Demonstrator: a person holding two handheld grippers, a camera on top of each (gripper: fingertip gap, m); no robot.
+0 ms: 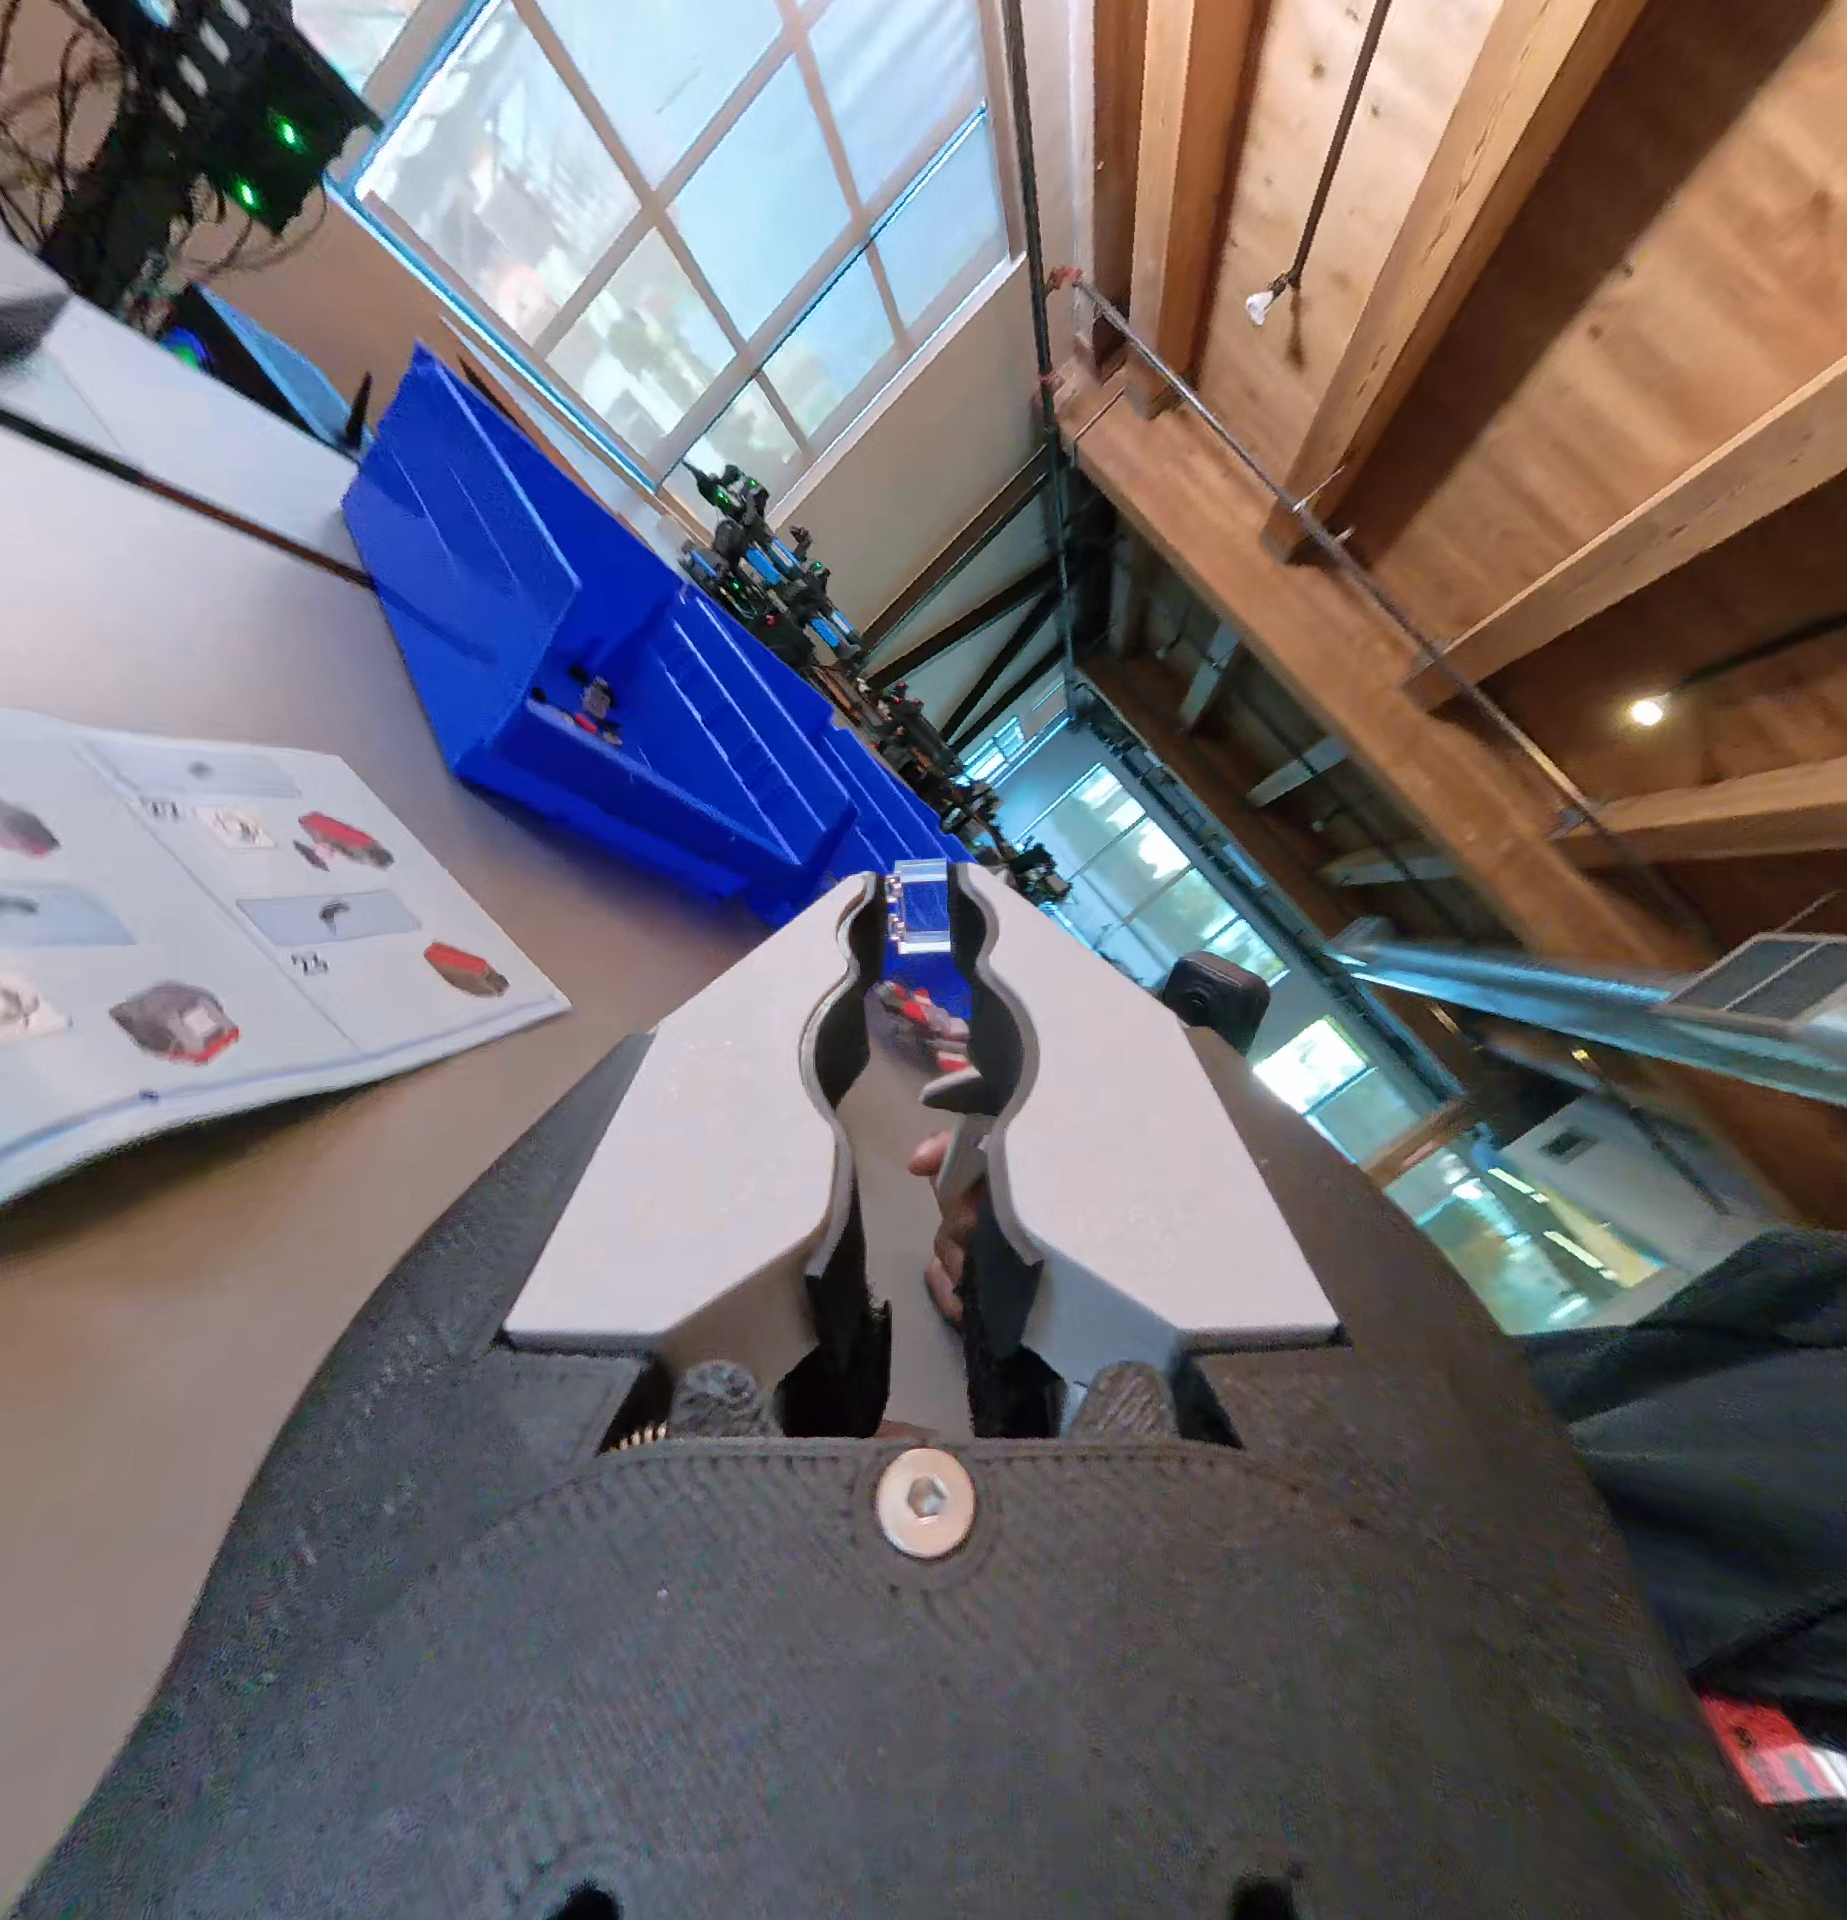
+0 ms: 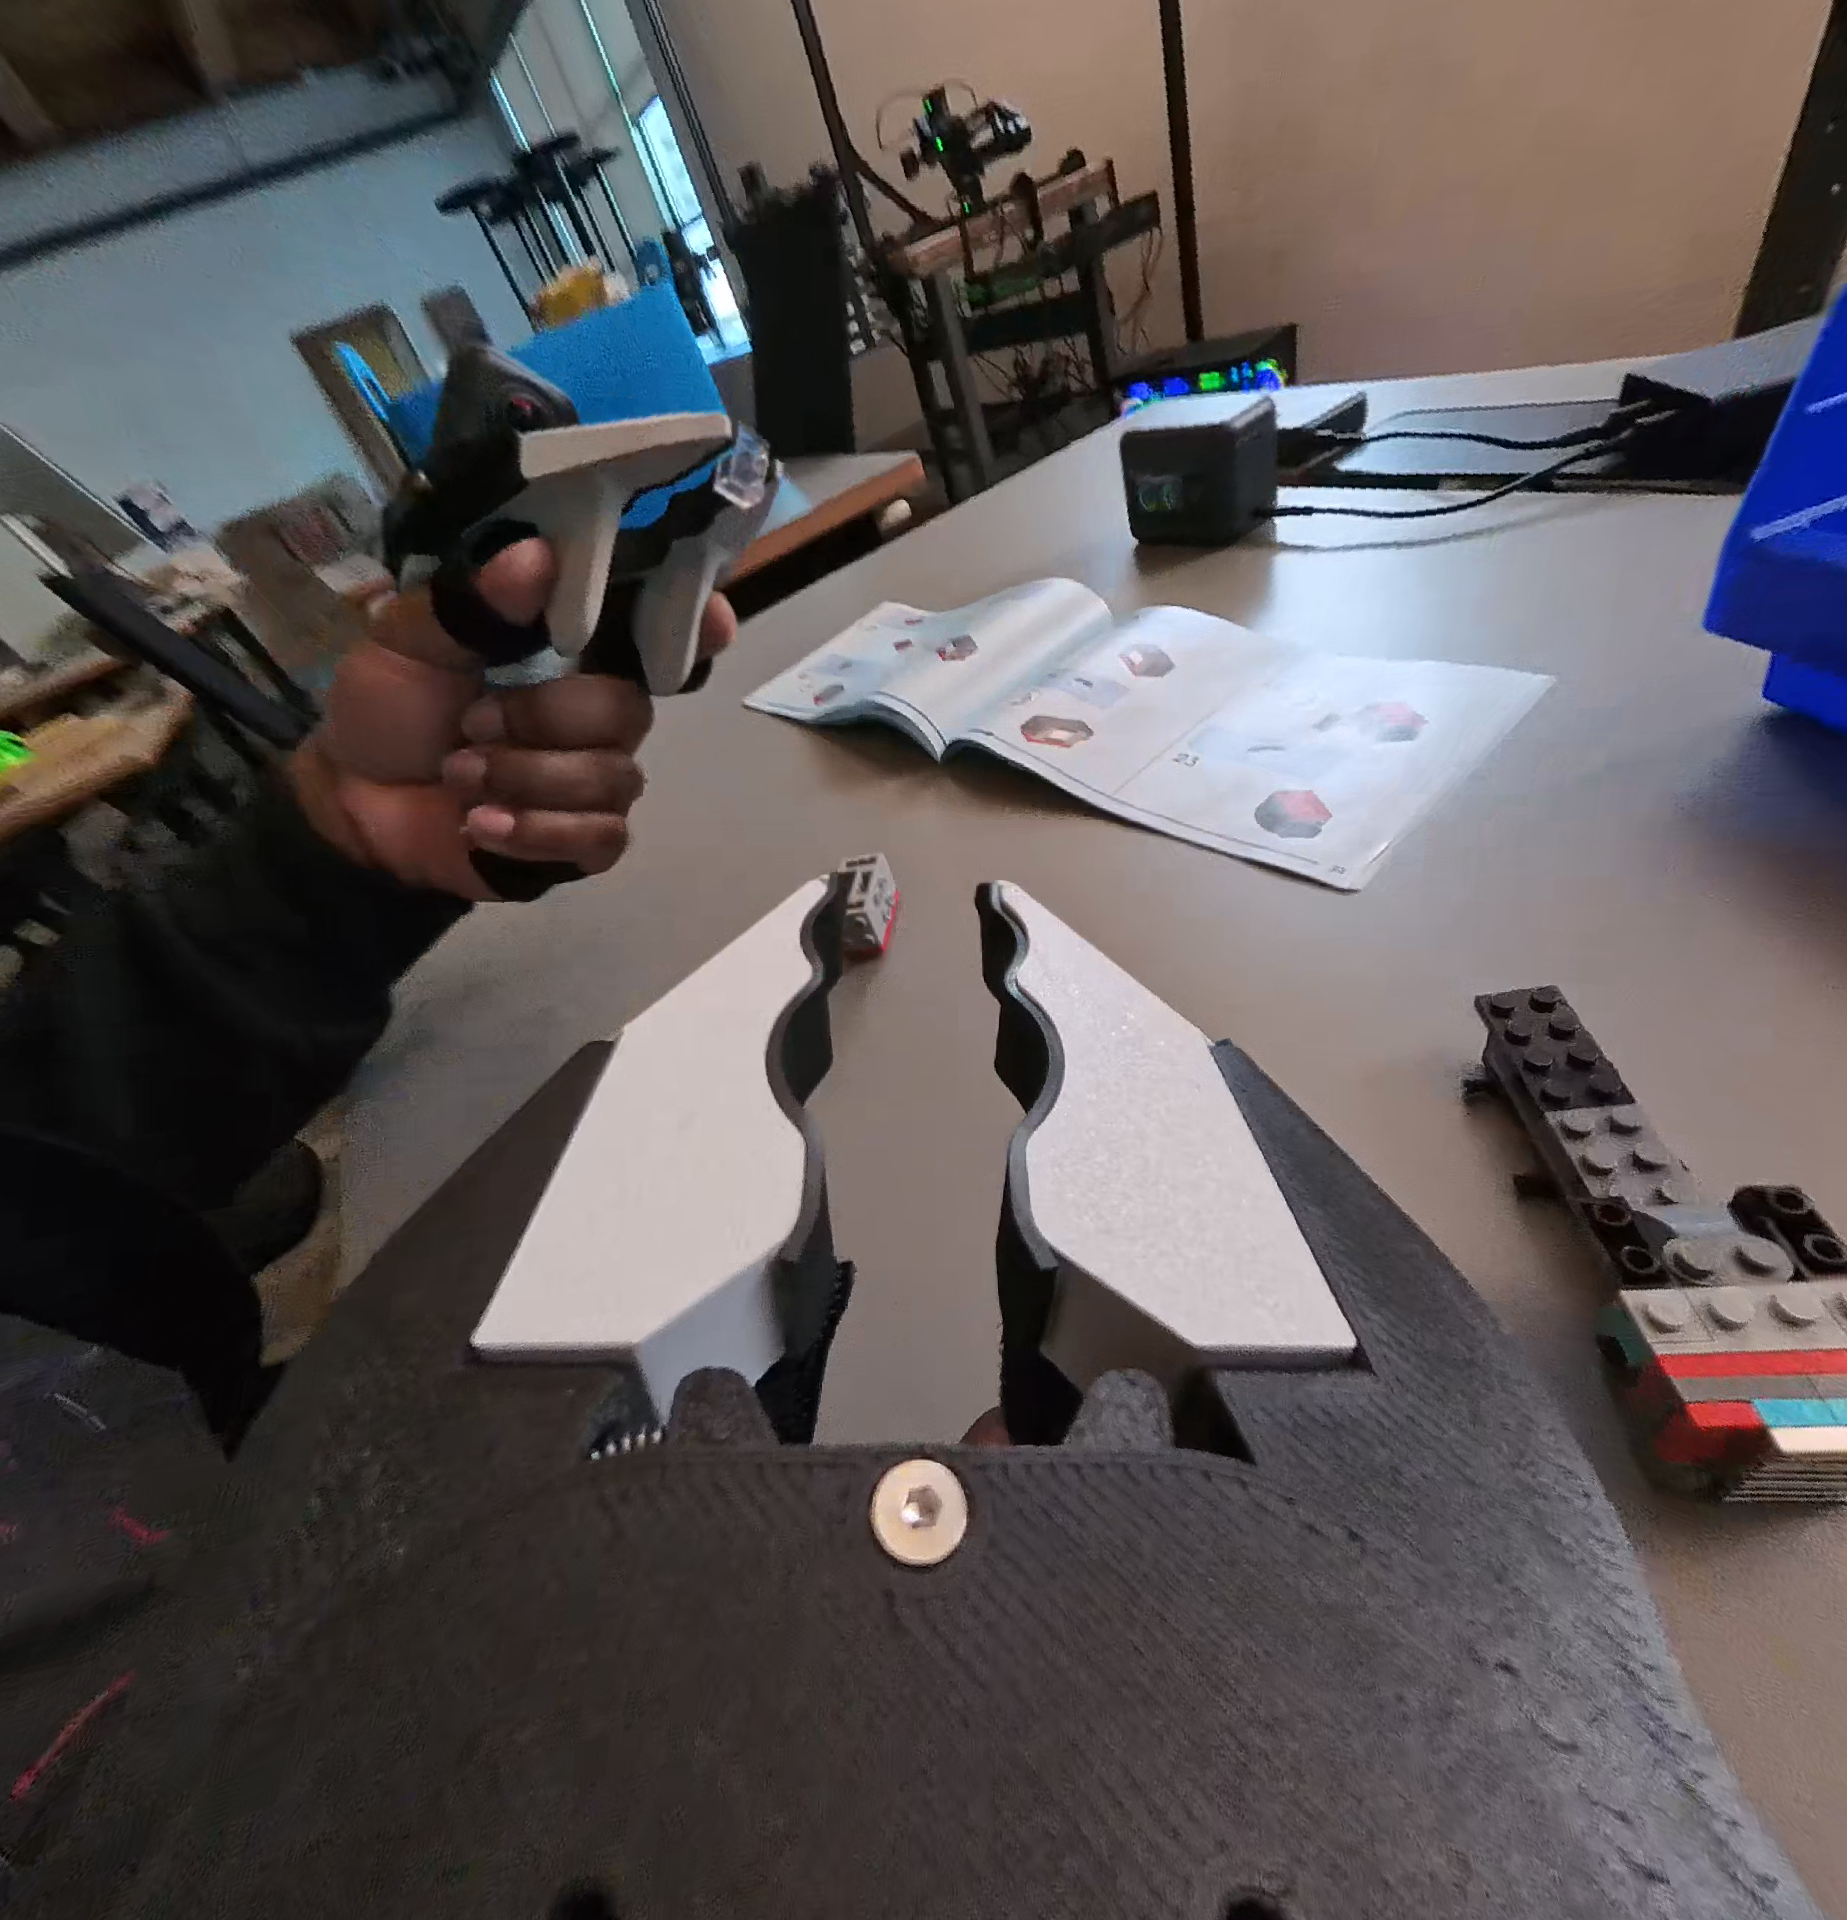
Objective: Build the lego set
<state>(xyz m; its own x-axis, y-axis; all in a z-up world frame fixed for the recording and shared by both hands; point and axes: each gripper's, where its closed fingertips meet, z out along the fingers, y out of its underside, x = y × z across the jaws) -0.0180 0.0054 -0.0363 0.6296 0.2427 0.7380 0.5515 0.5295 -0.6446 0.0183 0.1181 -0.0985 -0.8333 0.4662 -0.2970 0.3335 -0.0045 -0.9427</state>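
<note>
My left gripper (image 1: 914,896) is shut on a small clear brick (image 1: 919,923) at its fingertips and holds it up in the air. In the right wrist view a hand holds this gripper (image 2: 719,470) at the upper left, above the table's edge, with the clear brick (image 2: 747,468) at its tip. My right gripper (image 2: 908,902) is open and empty, low over the table. A small grey and red lego piece (image 2: 872,906) lies on the table just past its left fingertip. A long black, grey and red lego build (image 2: 1677,1257) lies to the right.
An open instruction booklet (image 2: 1158,717) lies on the grey table (image 2: 1314,987) beyond the gripper; it also shows in the left wrist view (image 1: 223,935). Blue bins (image 1: 586,644) stand behind it, one at the right edge (image 2: 1812,499). A black box with cables (image 2: 1194,483) sits at the back. Left tips to right tips: about 15 cm.
</note>
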